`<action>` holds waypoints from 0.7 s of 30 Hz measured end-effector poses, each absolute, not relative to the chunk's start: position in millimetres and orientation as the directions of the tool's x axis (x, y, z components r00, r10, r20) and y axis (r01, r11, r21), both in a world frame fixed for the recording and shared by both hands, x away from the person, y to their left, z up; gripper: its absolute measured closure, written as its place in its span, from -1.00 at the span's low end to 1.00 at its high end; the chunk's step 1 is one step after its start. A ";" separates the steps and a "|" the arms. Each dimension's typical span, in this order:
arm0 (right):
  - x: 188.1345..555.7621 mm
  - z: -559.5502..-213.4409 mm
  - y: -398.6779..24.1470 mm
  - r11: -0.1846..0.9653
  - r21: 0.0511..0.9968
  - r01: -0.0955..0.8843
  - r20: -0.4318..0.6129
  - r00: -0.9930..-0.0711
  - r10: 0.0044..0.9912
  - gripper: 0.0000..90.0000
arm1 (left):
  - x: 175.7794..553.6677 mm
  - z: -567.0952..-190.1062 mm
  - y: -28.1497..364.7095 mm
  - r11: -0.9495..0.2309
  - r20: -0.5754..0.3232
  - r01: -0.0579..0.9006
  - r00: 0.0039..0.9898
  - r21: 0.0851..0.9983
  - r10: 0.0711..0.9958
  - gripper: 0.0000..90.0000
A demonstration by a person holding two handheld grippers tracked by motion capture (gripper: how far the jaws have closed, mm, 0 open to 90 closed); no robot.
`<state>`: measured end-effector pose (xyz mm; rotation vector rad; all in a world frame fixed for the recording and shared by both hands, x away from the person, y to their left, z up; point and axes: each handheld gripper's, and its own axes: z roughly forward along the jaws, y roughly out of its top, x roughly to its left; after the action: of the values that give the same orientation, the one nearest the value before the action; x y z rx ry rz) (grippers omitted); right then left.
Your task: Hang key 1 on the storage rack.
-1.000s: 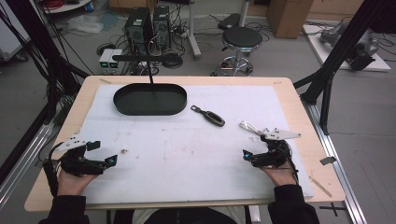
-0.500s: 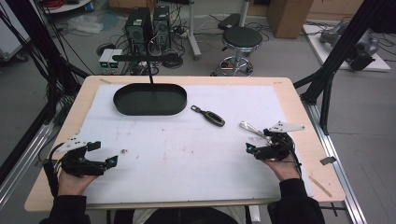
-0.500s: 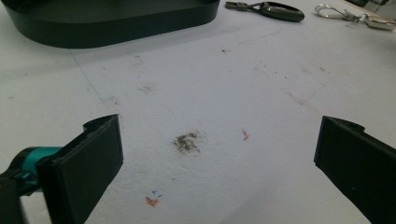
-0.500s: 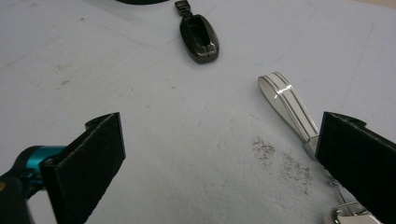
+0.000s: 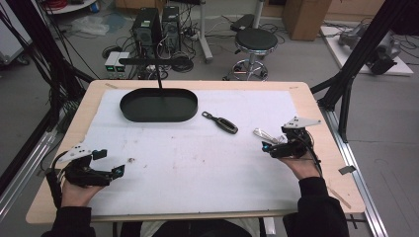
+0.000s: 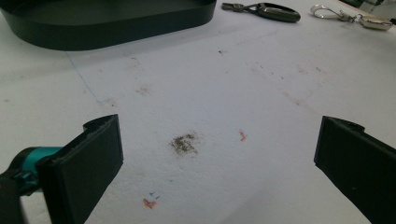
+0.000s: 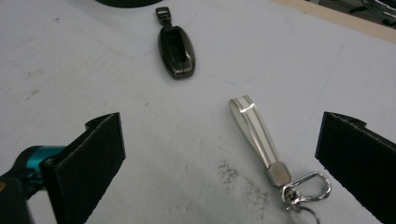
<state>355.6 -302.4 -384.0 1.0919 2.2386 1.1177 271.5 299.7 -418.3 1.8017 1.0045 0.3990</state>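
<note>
A dark car key fob (image 5: 221, 122) lies on the white mat just right of a black oval tray (image 5: 148, 118). A white key strap with a metal clasp (image 5: 262, 133) lies further right. My right gripper (image 5: 272, 140) stands open right behind the strap. In the right gripper view the strap (image 7: 256, 133) lies between the wide-open jaws of the right gripper (image 7: 219, 158), nearer the right one, with the fob (image 7: 176, 49) beyond. My left gripper (image 5: 111, 162) rests open at the front left. In its own view the left gripper (image 6: 219, 158) has bare stained mat between its jaws.
The left gripper view has the tray wall (image 6: 116, 35) at the top left, with the fob (image 6: 273, 11) and the strap clasp (image 6: 348, 16) along the top. A thin black post (image 5: 159, 74) rises behind the tray. The wooden table edge (image 5: 321, 113) borders the mat.
My right gripper has moved away from the person, up to the key strap. The left gripper has stayed where it was.
</note>
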 end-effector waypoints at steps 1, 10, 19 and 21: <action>358.5 -382.1 -302.8 0.372 0.804 0.465 -0.016 -0.608 0.794 -0.99 | 271.5 -418.2 299.7 -0.161 -0.168 0.453 0.602 0.877 0.781 -0.96; 388.3 -382.4 -303.4 0.393 0.760 0.518 0.006 -0.610 0.793 -0.98 | 271.5 -418.4 299.6 -0.162 -0.164 0.450 0.601 0.878 0.782 -0.96; 410.4 -389.7 -301.3 0.466 0.712 0.525 -0.026 -0.643 0.765 -0.99 | 271.4 -418.7 298.7 -0.164 -0.164 0.451 0.603 0.877 0.781 -0.96; 416.0 -388.2 -302.1 0.485 0.706 0.515 -0.027 -0.666 0.746 -0.99 | 271.3 -418.6 299.0 -0.162 -0.165 0.450 0.603 0.878 0.780 -0.96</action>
<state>416.0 -302.1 -388.2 1.0609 2.4048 0.9780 271.3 299.0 -418.6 1.8012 1.0004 0.4011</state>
